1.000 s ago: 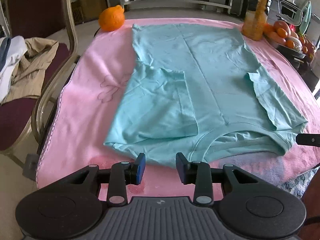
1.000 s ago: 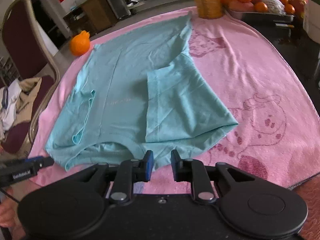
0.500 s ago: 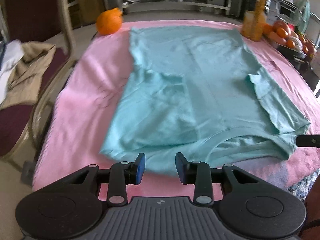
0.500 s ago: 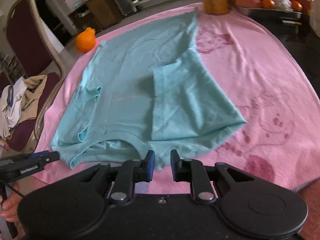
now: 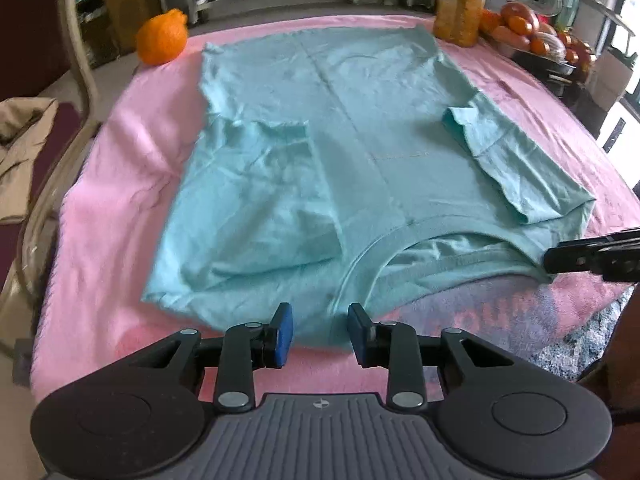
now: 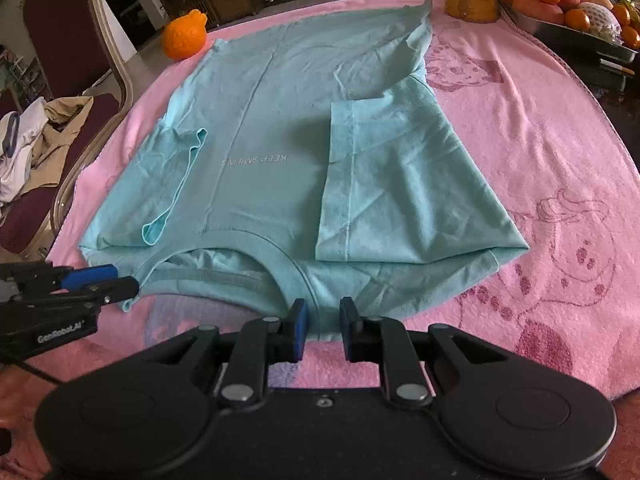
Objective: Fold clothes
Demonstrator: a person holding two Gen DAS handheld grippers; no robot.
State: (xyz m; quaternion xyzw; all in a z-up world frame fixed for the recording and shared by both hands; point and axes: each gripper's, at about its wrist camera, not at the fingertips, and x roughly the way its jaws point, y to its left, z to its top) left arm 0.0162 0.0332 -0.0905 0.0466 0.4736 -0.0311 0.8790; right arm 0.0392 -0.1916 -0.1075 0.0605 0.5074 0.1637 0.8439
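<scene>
Teal cotton T-shirt (image 5: 360, 152) lies flat across the middle of both frames on a pink terry towel (image 5: 120, 184) that covers the table, collar nearest the cameras and both sleeves turned in over the body. In the left wrist view, from the left: a dark red chair with a pale metal frame (image 5: 76, 60) carrying crumpled beige clothing (image 5: 20, 136) at the left edge; a round orange fruit (image 5: 162, 37) on the towel at upper left, just beside the shirt's far corner; a jar of yellow-orange contents (image 5: 460, 20) at upper right; a metal tray of mixed fruit (image 5: 532, 36) further right. The left gripper (image 5: 320, 334) sits at bottom centre, its jaws closing, blue pads apart, with the shirt's near edge showing between them; contact cannot be confirmed. The right gripper (image 6: 322, 330) at bottom centre of the right wrist view stands narrowly parted at the collar-side hem, pads apart; whether cloth lies between them cannot be told. Grey lettering (image 6: 254, 160) appears on the shirt's chest in that view.
</scene>
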